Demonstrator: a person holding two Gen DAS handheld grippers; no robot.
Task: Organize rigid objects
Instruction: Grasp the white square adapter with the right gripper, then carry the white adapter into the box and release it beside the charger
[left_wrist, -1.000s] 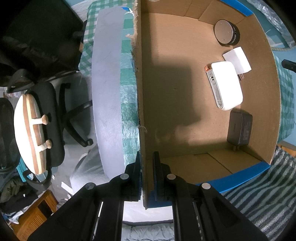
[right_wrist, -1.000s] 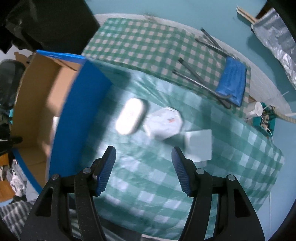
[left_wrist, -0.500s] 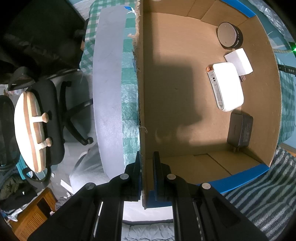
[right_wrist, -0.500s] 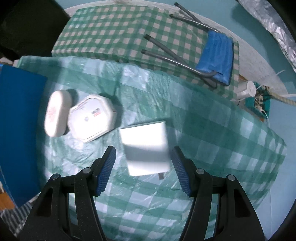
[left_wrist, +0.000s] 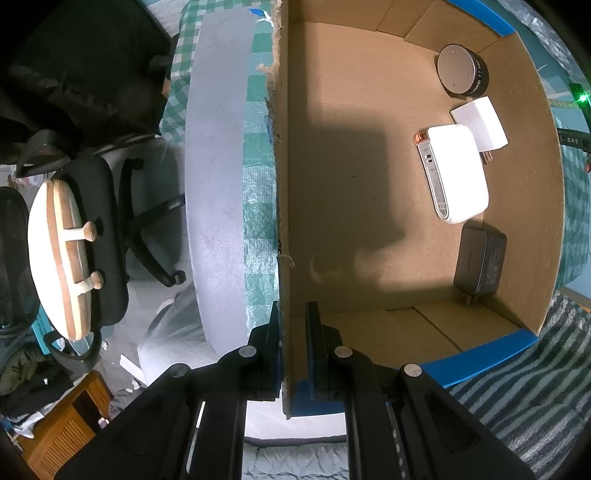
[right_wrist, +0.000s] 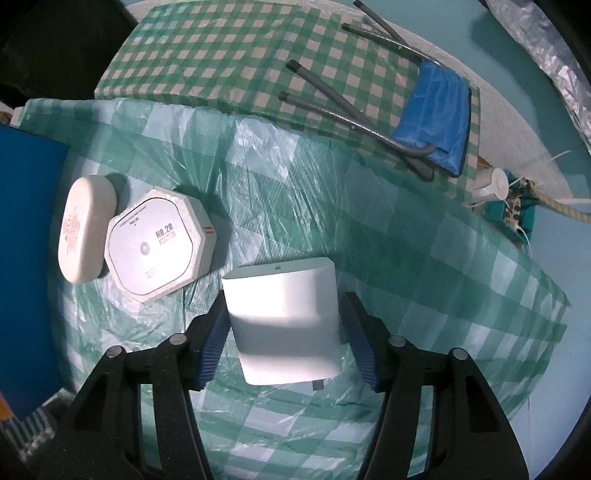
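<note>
Pick-up step: right gripper (right_wrist: 284, 325) closing around white adapter (right_wrist: 284, 314), hexagonal device (right_wrist: 159, 247) at 10 o'clock. Left gripper (left_wrist: 293, 347) pinches box wall (left_wrist: 282, 184). Next: firm squeeze, lift into box.

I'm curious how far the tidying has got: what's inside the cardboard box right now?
Inside the cardboard box lie four things: a round grey puck, a small white plug adapter, a larger white device and a dark power brick. The larger device partly covers the adapter.
</note>
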